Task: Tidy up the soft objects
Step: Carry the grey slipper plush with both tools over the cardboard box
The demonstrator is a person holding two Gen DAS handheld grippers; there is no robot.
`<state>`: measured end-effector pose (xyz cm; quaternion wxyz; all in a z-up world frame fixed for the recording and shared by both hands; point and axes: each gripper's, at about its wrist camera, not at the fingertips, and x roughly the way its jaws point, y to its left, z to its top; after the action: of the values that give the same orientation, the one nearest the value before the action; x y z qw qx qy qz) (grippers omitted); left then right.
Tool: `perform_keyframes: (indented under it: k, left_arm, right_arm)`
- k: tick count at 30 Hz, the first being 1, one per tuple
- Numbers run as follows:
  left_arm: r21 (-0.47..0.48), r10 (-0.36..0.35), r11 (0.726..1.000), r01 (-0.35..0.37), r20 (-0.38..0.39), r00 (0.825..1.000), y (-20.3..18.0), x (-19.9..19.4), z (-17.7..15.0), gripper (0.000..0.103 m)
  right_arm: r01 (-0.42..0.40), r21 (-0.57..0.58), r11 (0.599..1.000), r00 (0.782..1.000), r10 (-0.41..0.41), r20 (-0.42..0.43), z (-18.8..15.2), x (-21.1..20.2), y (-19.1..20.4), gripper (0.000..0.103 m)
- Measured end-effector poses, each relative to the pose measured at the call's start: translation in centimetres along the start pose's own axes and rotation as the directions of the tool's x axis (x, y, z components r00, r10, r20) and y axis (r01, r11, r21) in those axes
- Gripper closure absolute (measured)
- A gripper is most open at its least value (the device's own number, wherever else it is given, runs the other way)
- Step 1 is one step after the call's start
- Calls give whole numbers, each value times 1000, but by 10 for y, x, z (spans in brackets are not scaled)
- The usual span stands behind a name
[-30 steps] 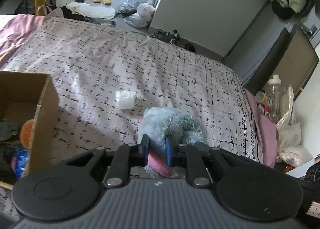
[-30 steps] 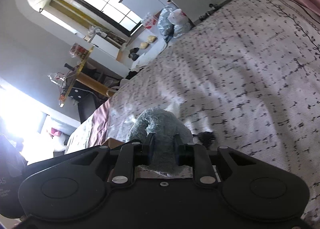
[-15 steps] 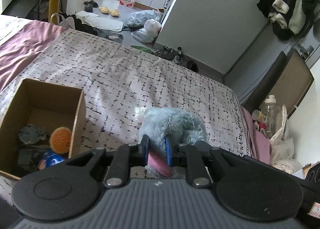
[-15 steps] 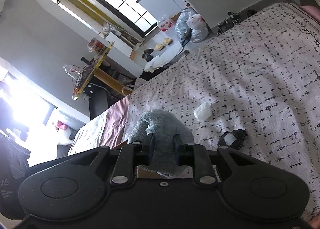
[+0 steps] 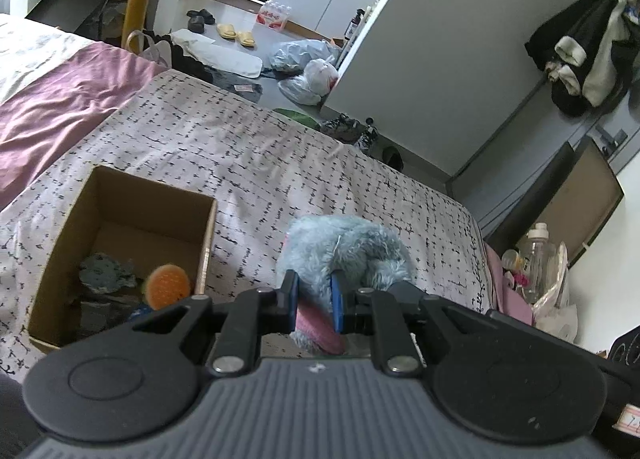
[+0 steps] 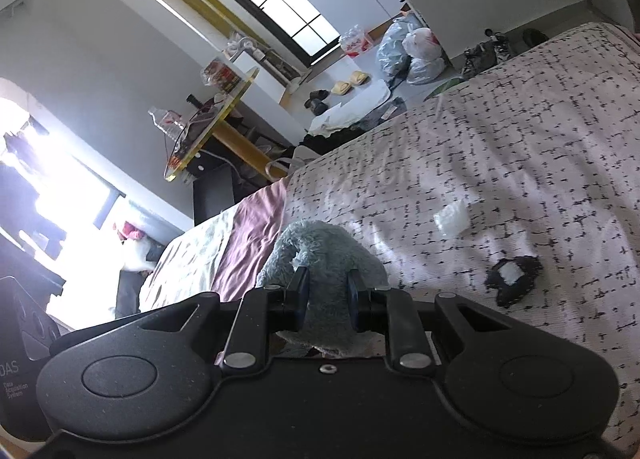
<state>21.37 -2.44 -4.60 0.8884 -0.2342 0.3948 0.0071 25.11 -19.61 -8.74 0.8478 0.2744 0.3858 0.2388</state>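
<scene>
Both grippers, left gripper [image 5: 314, 297] and right gripper [image 6: 325, 295], clenched on blue plush toy [image 5: 344, 247], cardboard box [image 5: 206, 243] rim just left

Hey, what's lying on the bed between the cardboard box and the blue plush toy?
Nothing: in the left wrist view, only bare patterned bedspread separates the cardboard box from the blue plush toy.

The bed [image 5: 280, 163] wore a pale cover printed with short black dashes, and a mauve sheet [image 5: 60, 107] lay bare toward its far left side. An open cardboard box [image 5: 204, 255] sat on the cover. Well apart from it, in the right wrist view, a small white wad [image 6: 452, 219] rested on the cover, with a flat black piece bearing a white patch [image 6: 514, 279] near it.
</scene>
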Motion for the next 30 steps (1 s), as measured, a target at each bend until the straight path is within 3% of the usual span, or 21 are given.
perform_keyframes:
  k: [18, 30]
  left_arm:
    - [-101, 40, 994, -37, 28, 999, 82, -16, 28, 87]
    - [-170, 70, 983, -69, -3, 998, 138, 6, 46, 87]
  right_arm:
    - [-15, -76, 997, 997, 9, -80, -15, 59, 64, 82]
    - [9, -85, 996, 989, -22, -149, -24, 113, 86, 82]
